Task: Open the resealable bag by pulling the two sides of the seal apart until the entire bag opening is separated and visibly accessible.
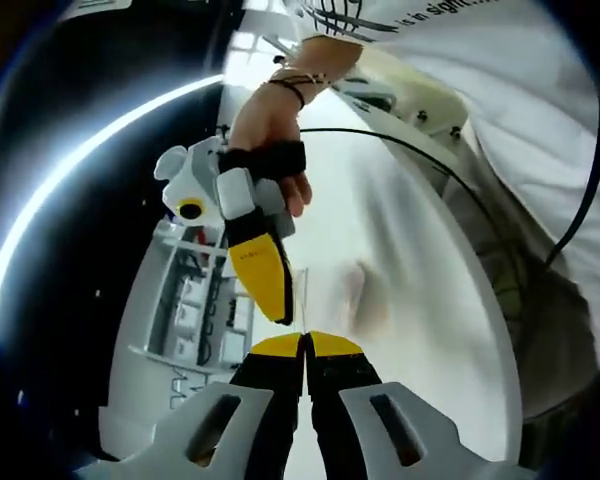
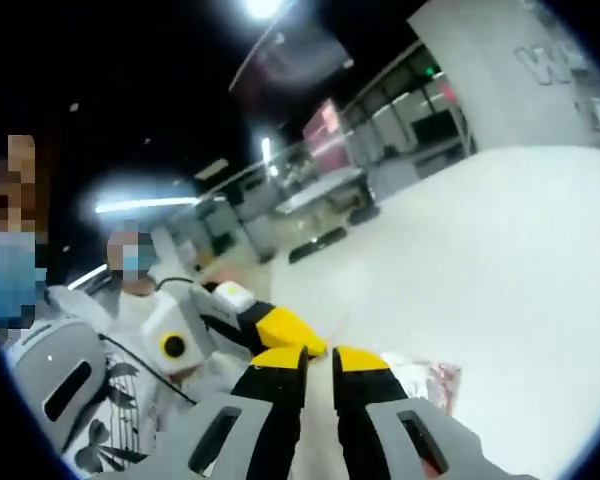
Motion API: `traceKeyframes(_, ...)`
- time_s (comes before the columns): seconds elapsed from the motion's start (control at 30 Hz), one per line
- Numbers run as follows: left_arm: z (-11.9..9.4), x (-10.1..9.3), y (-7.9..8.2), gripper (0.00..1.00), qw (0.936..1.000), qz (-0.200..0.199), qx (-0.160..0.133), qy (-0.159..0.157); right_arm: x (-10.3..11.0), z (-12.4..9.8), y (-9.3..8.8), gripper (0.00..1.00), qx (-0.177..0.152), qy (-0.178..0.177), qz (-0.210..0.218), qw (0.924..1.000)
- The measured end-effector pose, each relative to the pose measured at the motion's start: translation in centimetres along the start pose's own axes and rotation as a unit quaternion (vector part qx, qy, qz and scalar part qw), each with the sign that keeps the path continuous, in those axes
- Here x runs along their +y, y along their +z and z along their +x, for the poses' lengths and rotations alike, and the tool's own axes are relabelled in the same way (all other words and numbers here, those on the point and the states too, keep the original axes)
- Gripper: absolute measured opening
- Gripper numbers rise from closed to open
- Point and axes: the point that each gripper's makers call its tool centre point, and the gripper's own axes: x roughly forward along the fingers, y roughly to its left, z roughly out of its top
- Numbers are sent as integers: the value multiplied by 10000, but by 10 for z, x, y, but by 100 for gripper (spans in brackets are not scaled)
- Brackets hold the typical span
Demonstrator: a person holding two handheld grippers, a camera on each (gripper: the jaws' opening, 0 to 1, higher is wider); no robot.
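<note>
The resealable bag (image 1: 345,295) is clear plastic and hangs in the air over the white table (image 1: 420,300). In the left gripper view my left gripper (image 1: 305,342) is shut on the bag's top edge, with a thin film line rising from its yellow tips. My right gripper (image 1: 280,312), held by a hand (image 1: 270,130), comes down from above and its yellow jaws meet the same edge just beside mine. In the right gripper view my right gripper (image 2: 320,357) is pinched on the bag (image 2: 430,382), whose pale and reddish contents show at lower right. The left gripper (image 2: 285,328) touches in from the left.
A white rack with small compartments (image 1: 195,300) stands at the table's left side. A person in a white printed shirt (image 1: 540,110) stands close on the right, with a black cable (image 1: 580,200) hanging. Other people (image 2: 130,270) and furniture (image 2: 330,190) are in the dim background.
</note>
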Motion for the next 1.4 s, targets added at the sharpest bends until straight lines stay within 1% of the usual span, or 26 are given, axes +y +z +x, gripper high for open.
traceKeyframes(0.1, 1, 0, 1, 0, 10000, 17, -12, -9, 5, 2, -7, 7, 3, 103, 318, 9994)
traceKeyframes(0.23, 2, -1, 3, 0, 10000, 48, -55, -30, 2, 1, -4, 7, -36, 195, 557, 9982)
traceKeyframes(0.33, 2, -1, 3, 0, 9999, 89, -69, -26, -1, 2, -4, 7, -5, 169, 580, 9982)
traceKeyframes(0.5, 2, -1, 4, 0, 9999, 135, -81, -46, -3, 2, -5, 7, 49, 246, 689, 9973)
traceKeyframes(0.67, 2, -1, 5, 0, 9998, 162, -86, -55, -5, 3, -7, 7, 113, 240, 700, 9972)
traceKeyframes(0.9, 1, 2, 5, 0, 9998, 205, -75, -15, -6, 3, -10, 3, 145, 305, 795, 9963)
traceKeyframes(1.07, 2, 0, 5, 0, 9998, 201, -79, -48, -7, 3, -11, 0, 83, 333, 913, 9952)
traceKeyframes(1.13, 2, 1, 5, 0, 9998, 200, -83, -32, -11, 3, -12, 0, 80, 228, 844, 9961)
traceKeyframes(1.23, 1, 2, 5, 0, 9998, 210, -62, -20, -14, 2, -13, 0, 61, 166, 849, 9962)
traceKeyframes(1.33, 1, -1, 3, 0, 9998, 172, -30, -71, -15, 1, -12, 0, 1, 159, 874, 9960)
traceKeyframes(1.4, 1, 0, 3, 1, 9998, 193, -17, -24, -15, 0, -11, 0, -22, 137, 850, 9963)
